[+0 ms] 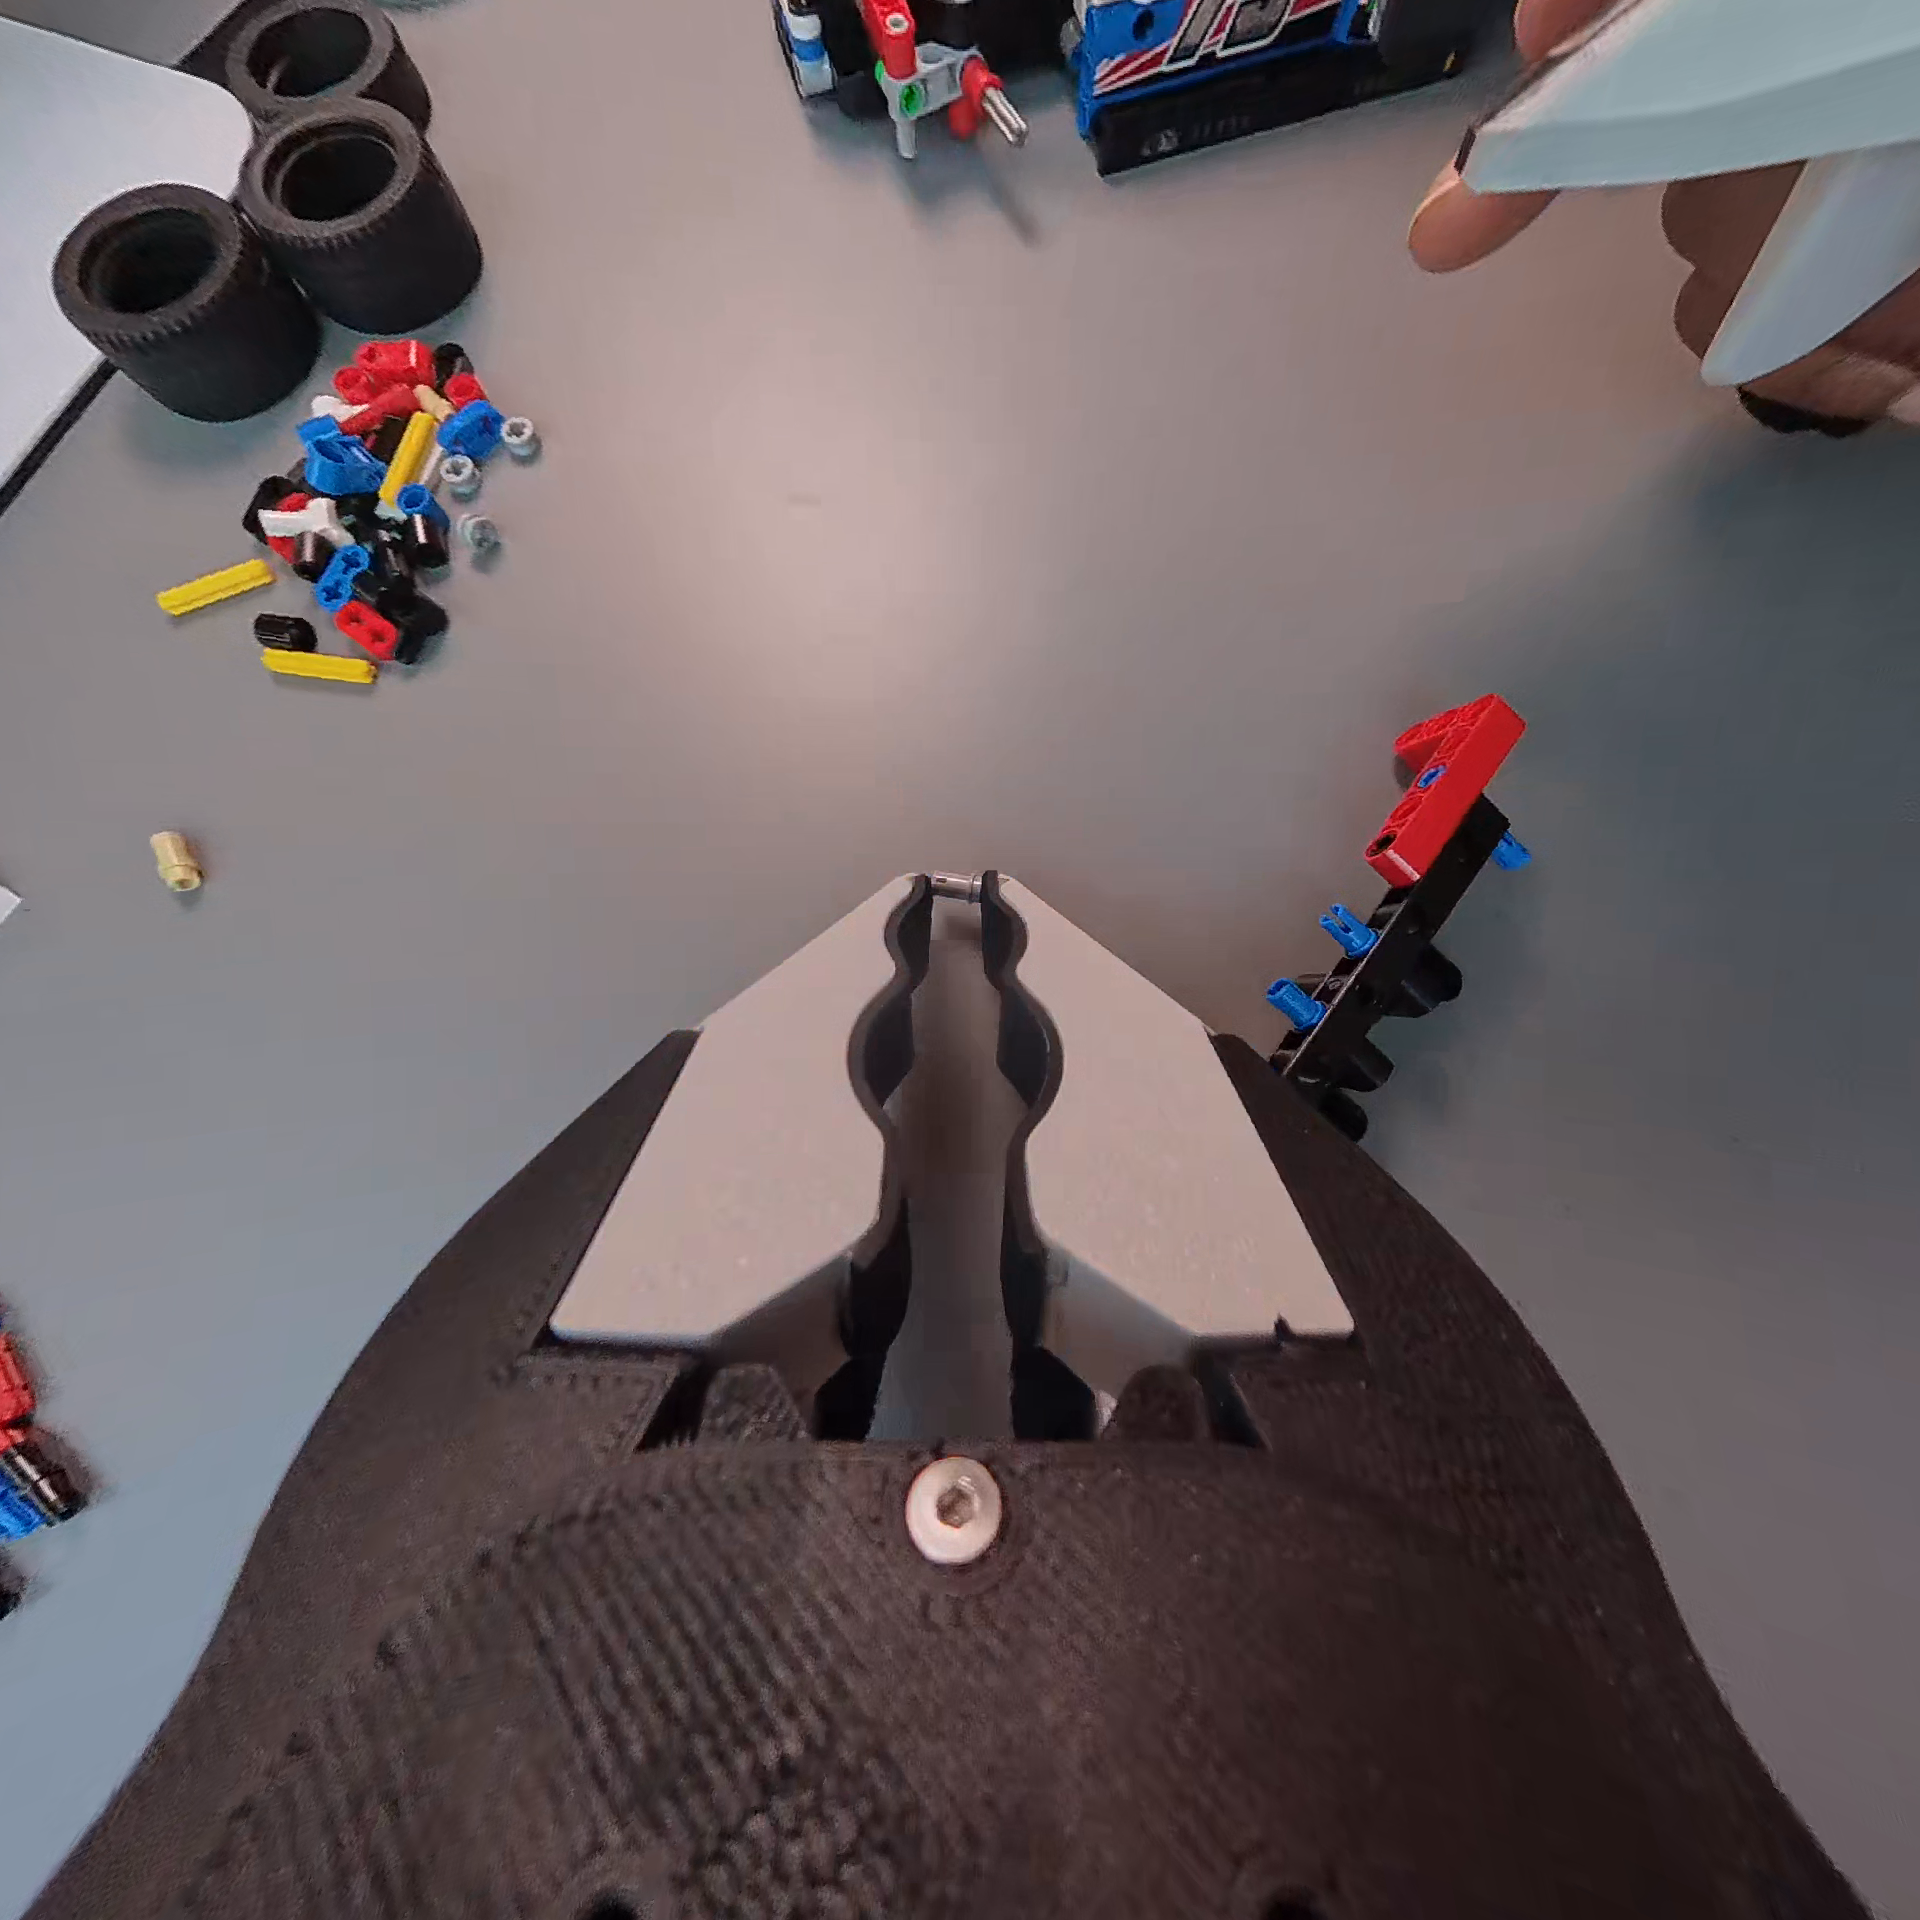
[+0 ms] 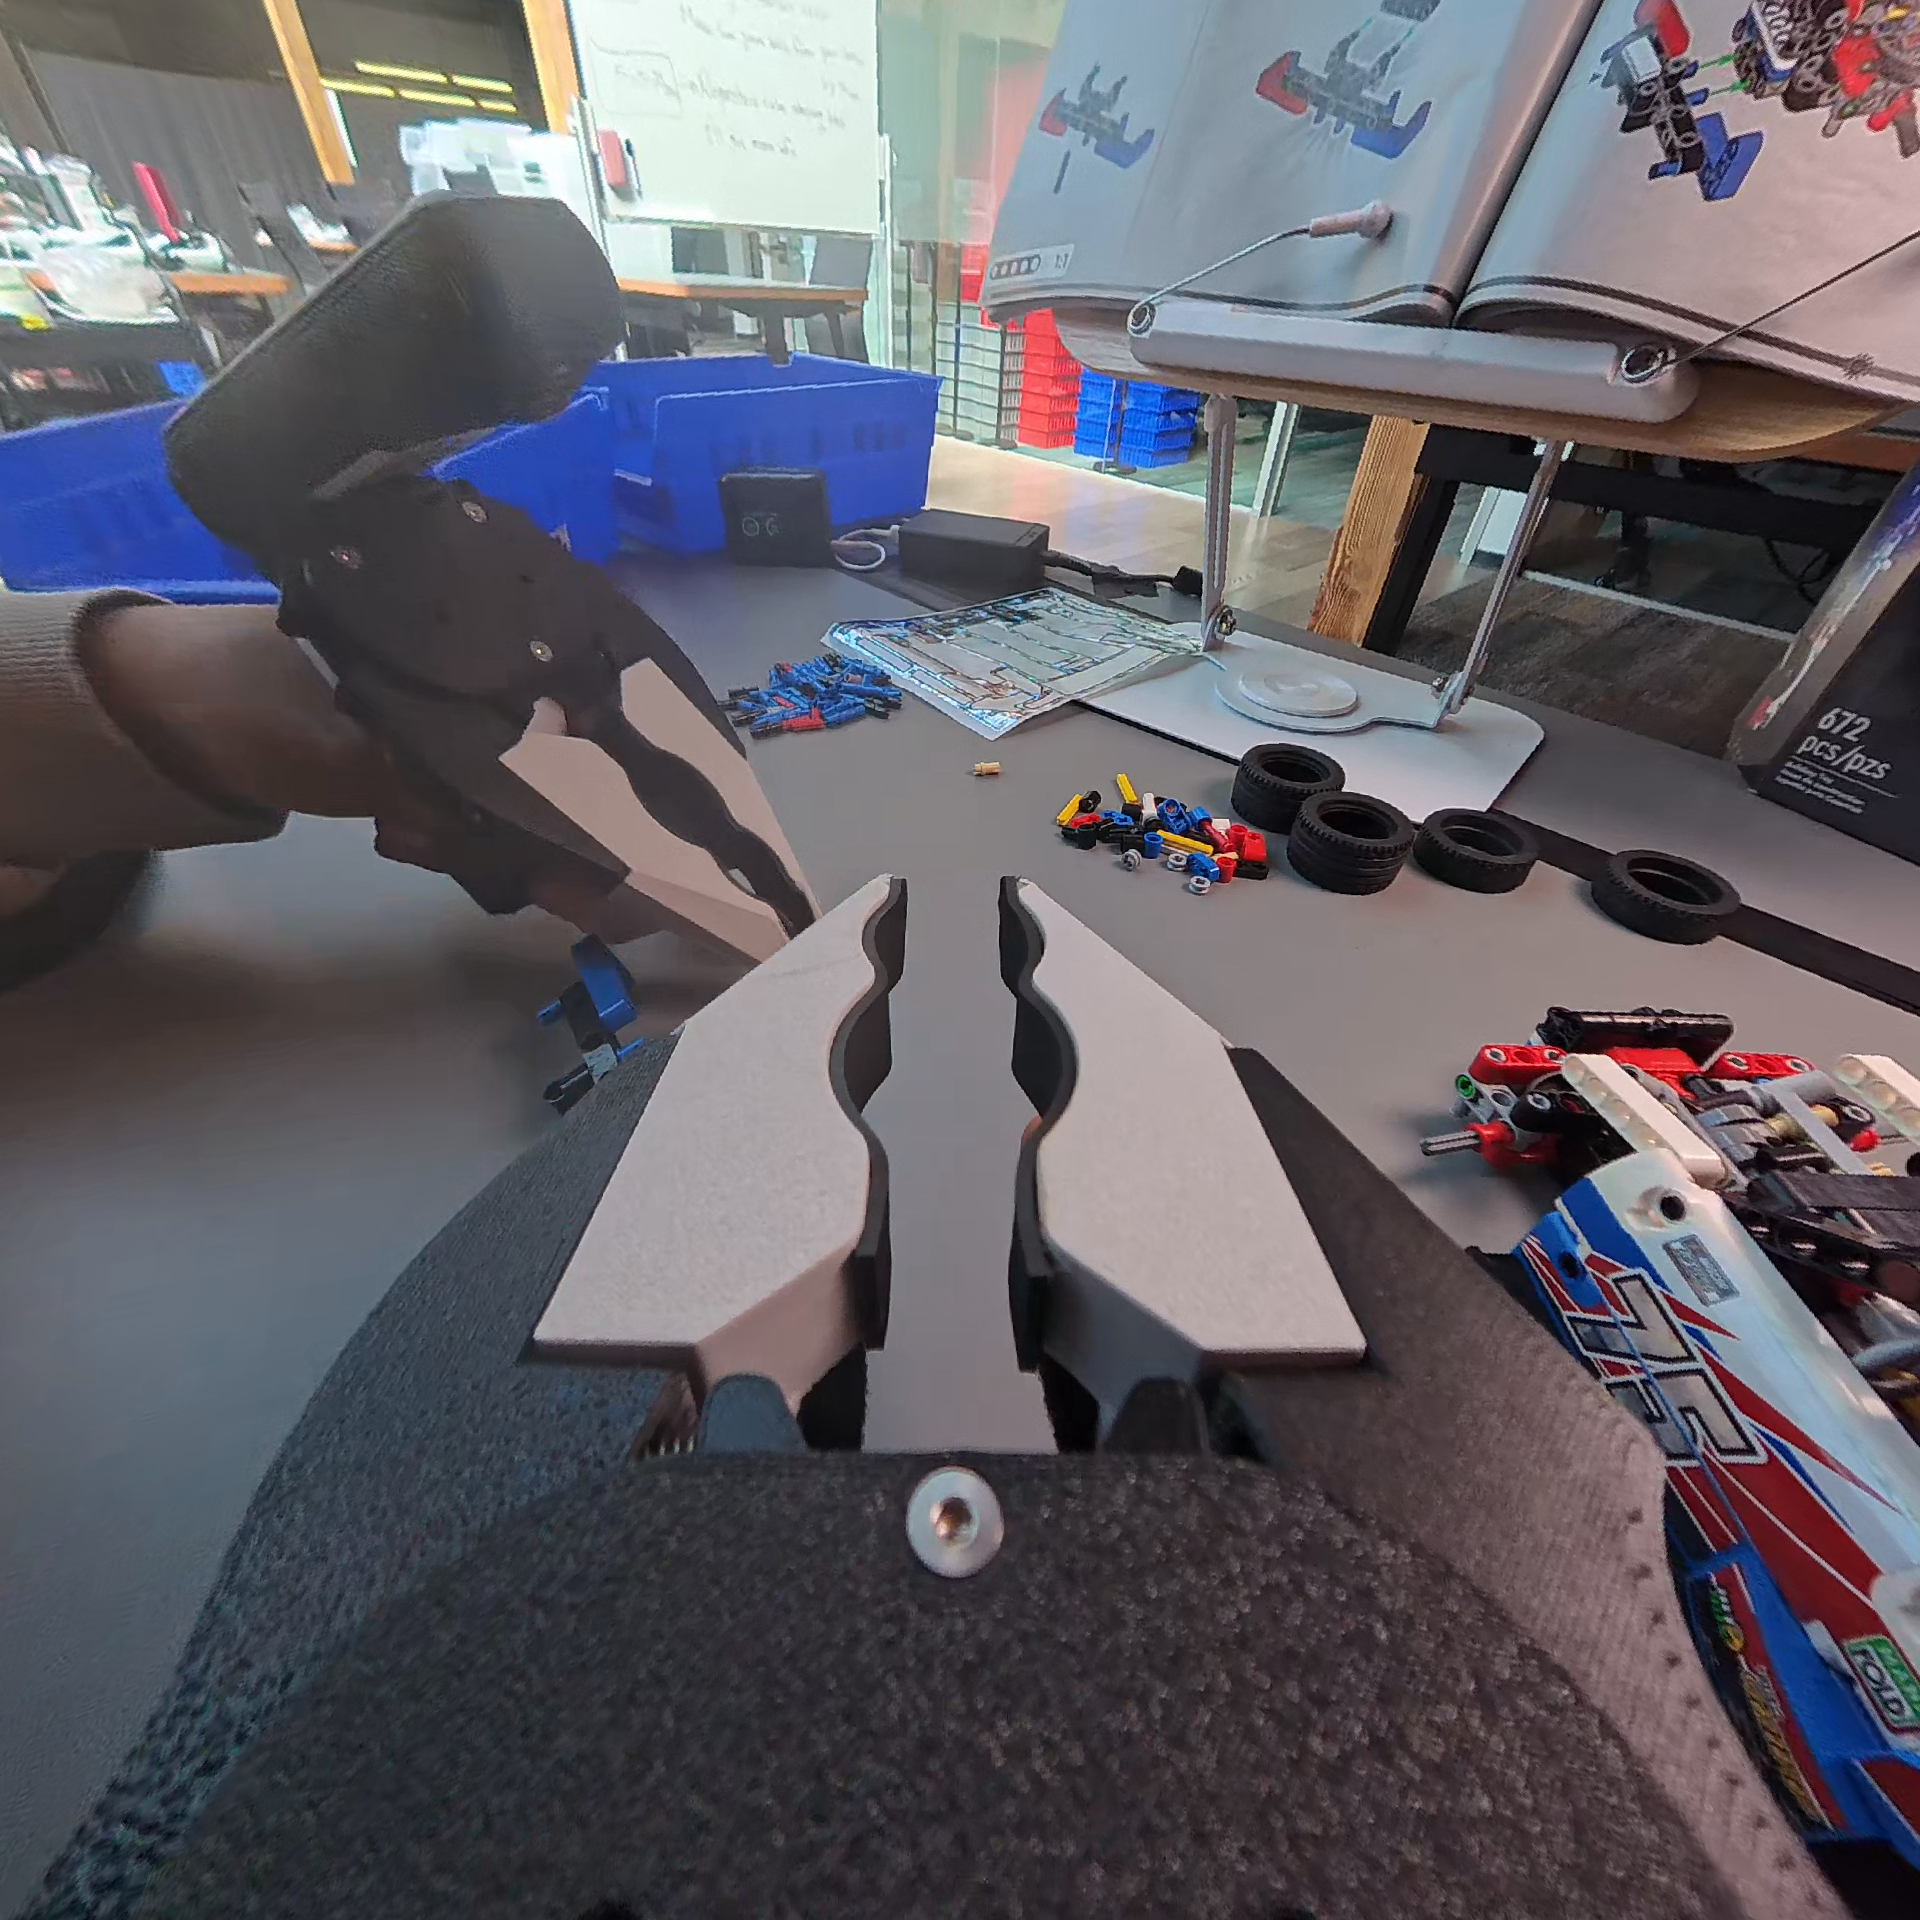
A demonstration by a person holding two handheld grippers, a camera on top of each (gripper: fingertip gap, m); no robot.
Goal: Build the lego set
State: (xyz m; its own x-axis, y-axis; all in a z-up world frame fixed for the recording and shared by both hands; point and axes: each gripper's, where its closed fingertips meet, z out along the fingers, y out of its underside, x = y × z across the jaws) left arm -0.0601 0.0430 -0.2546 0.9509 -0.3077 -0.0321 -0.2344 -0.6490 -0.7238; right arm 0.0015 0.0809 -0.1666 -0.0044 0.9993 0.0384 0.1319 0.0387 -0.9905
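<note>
My left gripper (image 1: 956,885) is shut on a small grey pin (image 1: 954,884) held crosswise between its tips, just above the grey table. A small sub-assembly, a black beam with blue pins and a red angled beam (image 1: 1397,914), lies just to its right. In the right wrist view my right gripper (image 2: 951,888) is open and empty, raised over the table. The left gripper (image 2: 665,831) shows there at left, tips down beside the sub-assembly (image 2: 592,1013). The blue, white and red car body (image 2: 1714,1382) sits at the right, and at the far top in the left wrist view (image 1: 1195,73).
A pile of small loose parts (image 1: 374,499) and black tyres (image 1: 260,218) lie at far left. A lone tan pin (image 1: 179,860) lies apart. The instruction book on its stand (image 2: 1403,343), a plastic sheet (image 2: 997,655), a pile of blue pins (image 2: 816,698), blue bins (image 2: 769,436) and the set's box (image 2: 1839,717) stand farther back. There is about 12 cm between the tips of the two grippers.
</note>
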